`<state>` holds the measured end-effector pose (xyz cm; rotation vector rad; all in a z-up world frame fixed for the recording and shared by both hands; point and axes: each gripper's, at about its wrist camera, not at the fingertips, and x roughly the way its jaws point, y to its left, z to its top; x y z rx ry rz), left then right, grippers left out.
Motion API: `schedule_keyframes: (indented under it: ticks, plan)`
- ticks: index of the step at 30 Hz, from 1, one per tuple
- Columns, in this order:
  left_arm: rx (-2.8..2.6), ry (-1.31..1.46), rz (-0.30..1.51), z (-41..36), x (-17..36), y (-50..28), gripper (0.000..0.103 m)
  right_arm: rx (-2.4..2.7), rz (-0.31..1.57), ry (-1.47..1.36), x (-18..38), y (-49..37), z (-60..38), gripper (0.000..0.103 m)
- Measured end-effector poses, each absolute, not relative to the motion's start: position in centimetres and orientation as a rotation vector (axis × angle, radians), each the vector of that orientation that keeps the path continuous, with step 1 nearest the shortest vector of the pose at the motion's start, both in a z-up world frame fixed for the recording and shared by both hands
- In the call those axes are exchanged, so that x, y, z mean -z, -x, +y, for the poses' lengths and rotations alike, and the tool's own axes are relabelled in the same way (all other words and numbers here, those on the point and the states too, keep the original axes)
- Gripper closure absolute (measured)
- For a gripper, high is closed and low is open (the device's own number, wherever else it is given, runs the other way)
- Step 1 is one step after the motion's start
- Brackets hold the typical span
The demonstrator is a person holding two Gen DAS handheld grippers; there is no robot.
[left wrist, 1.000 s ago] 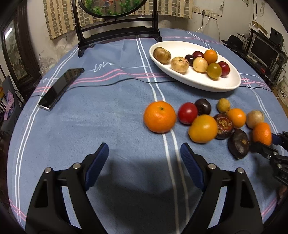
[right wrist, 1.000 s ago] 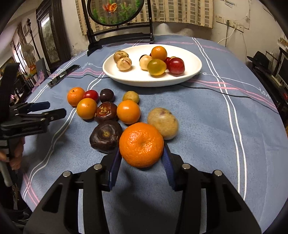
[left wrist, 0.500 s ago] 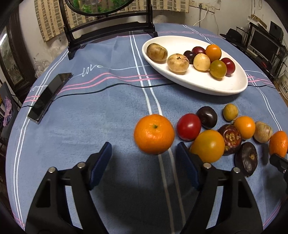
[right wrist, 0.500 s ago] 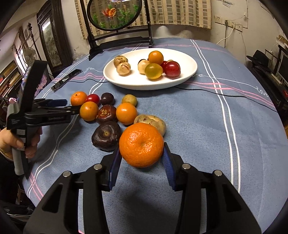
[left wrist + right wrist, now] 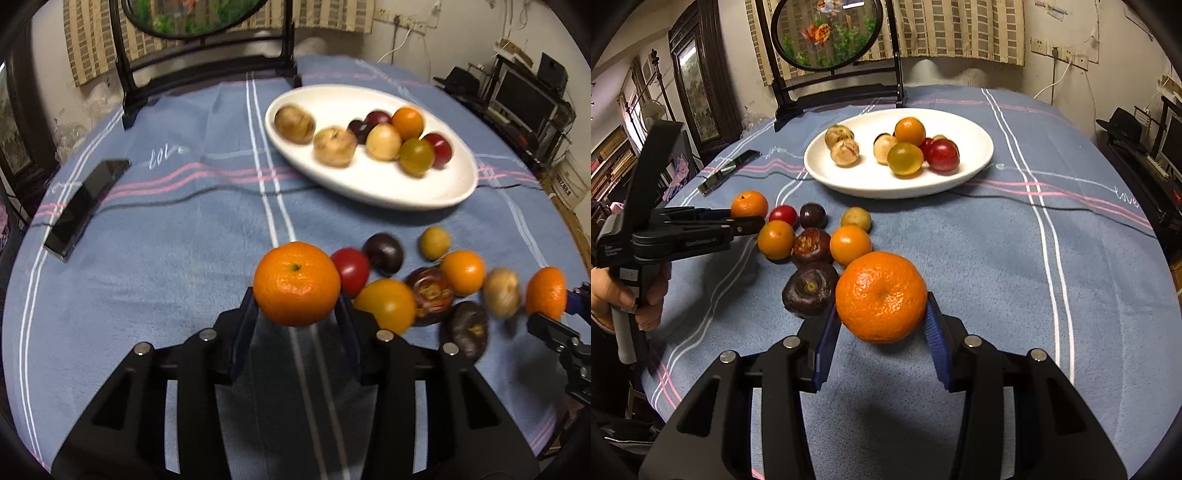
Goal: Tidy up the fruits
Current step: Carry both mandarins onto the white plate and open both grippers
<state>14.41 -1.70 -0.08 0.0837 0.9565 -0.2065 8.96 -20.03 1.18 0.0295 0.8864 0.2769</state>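
Gripping 1 orange each, your left tool (image 5: 295,314), jaws just closed, and right tool (image 5: 881,325) risk squashing or dropping fruit short of the plate (image 5: 436,199)

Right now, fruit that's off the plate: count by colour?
orange fruit: 4
red fruit: 1
dark purple-brown fruit: 3
yellow-tan fruit: 2
Total: 10
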Motion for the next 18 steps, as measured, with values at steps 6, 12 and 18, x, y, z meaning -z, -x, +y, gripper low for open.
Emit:
schedule_keyframes:
  ticks: [6, 12, 18]
  plan:
    - [0.245, -0.098, 0.879, -2.8, -3.3, -13.6, 0.060, -0.286, 0.836, -0.030, -3.1, -9.4, -20.3, 0.058]
    - [0.263, -0.101, 0.837, -3.9, -5.3, -14.6, 0.060, -0.280, 0.766, -0.016, -5.7, -11.5, -20.6, 0.058]
    - [0.267, -0.086, 0.831, -5.4, -5.9, -17.8, 0.060, -0.264, 0.724, -0.013, -6.8, -15.7, -20.8, 0.058]
